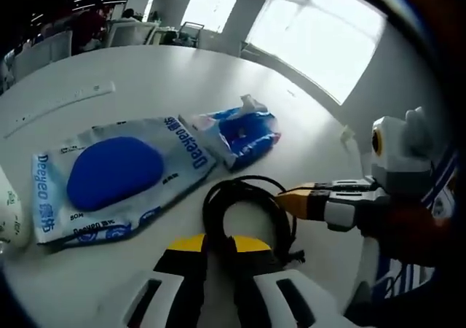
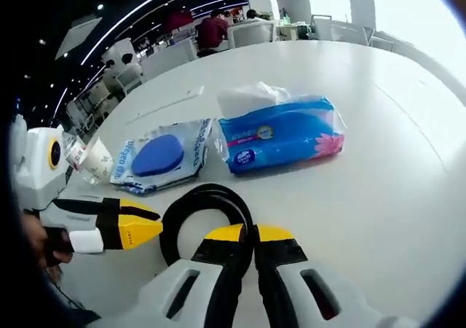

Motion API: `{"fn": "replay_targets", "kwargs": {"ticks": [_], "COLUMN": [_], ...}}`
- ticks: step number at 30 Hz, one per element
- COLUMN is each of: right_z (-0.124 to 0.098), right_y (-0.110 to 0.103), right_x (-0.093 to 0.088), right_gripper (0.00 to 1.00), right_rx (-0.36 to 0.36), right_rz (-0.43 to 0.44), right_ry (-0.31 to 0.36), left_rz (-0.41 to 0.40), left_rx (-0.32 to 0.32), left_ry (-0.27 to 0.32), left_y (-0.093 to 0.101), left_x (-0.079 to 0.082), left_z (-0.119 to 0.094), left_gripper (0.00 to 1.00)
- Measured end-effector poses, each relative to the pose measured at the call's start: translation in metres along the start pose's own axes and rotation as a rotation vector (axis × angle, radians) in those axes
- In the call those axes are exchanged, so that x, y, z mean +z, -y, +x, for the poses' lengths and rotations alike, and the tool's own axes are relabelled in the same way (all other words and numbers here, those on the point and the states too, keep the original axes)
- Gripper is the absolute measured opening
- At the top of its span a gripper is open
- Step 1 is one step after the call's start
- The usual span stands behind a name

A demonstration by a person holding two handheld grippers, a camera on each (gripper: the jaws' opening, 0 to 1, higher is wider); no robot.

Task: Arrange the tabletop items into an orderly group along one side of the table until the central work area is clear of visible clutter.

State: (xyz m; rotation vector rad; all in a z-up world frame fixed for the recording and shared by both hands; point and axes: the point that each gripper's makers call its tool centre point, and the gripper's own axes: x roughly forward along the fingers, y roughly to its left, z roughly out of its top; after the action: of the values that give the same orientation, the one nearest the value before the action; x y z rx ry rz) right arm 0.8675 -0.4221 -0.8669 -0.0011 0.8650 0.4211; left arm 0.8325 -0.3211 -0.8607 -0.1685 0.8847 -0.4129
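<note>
table [image 2: 408,197]: smooth matt white | wipes pack [image 1: 120,178]: glossy plastic | cable [image 2: 207,219]: black rubbery

place: open-plan office | signs: big white desk [image 2: 408,160], more desks and office chairs [image 2: 247,30] far behind, seated people [image 2: 212,29], ceiling strip lights [image 2: 138,11], large bright windows [image 1: 320,36] at far right

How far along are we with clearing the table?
Nothing looks grouped yet. In hand: the left gripper and right gripper appear pinched on the black coiled cable. Remaining: the blue-lidded white wipes pack, blue plastic tissue pack and white paper cup sit ungrouped.
</note>
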Motion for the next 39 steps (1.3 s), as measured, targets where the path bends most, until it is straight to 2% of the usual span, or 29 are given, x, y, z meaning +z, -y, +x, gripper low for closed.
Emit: {"fn": "replay_targets", "kwargs": {"ticks": [3, 8, 11, 17, 24, 26, 29, 33, 39], "right_z": [-0.003, -0.007, -0.010, -0.021, -0.040, -0.043, -0.050, -0.058, -0.069], "right_y": [-0.001, -0.005, -0.006, -0.017, -0.021, -0.021, -0.020, -0.021, -0.024], "right_x": [0.002, 0.006, 0.007, 0.013, 0.021, 0.022, 0.026, 0.032, 0.038], "right_gripper": [0.05, 0.16, 0.19, 0.31, 0.47, 0.51, 0.58, 0.73, 0.84], "right_rx": [0.010, 0.040, 0.048, 0.087, 0.128, 0.140, 0.151, 0.189, 0.219], "right_rz": [-0.002, -0.037, -0.055, -0.094, -0.138, -0.149, -0.162, -0.185, -0.243], "right_ry": [0.020, 0.046, 0.057, 0.089, 0.121, 0.130, 0.141, 0.166, 0.186], "left_rz": [0.017, 0.058, 0.067, 0.087, 0.110, 0.095, 0.095, 0.099, 0.073], "left_rx": [0.001, 0.007, 0.006, 0.013, 0.054, 0.066, 0.076, 0.094, 0.136], "left_ry": [0.015, 0.046, 0.049, 0.073, 0.125, 0.137, 0.167, 0.187, 0.242], "left_y": [0.000, 0.000, -0.001, -0.006, -0.018, -0.026, -0.031, -0.041, -0.056], "left_x": [0.002, 0.007, 0.007, 0.005, 0.004, 0.001, 0.000, -0.002, -0.006], "left_z": [-0.002, -0.010, -0.016, -0.035, -0.068, -0.074, -0.092, -0.114, -0.149], "left_gripper": [0.19, 0.28, 0.34, 0.42, 0.49, 0.52, 0.56, 0.61, 0.68]}}
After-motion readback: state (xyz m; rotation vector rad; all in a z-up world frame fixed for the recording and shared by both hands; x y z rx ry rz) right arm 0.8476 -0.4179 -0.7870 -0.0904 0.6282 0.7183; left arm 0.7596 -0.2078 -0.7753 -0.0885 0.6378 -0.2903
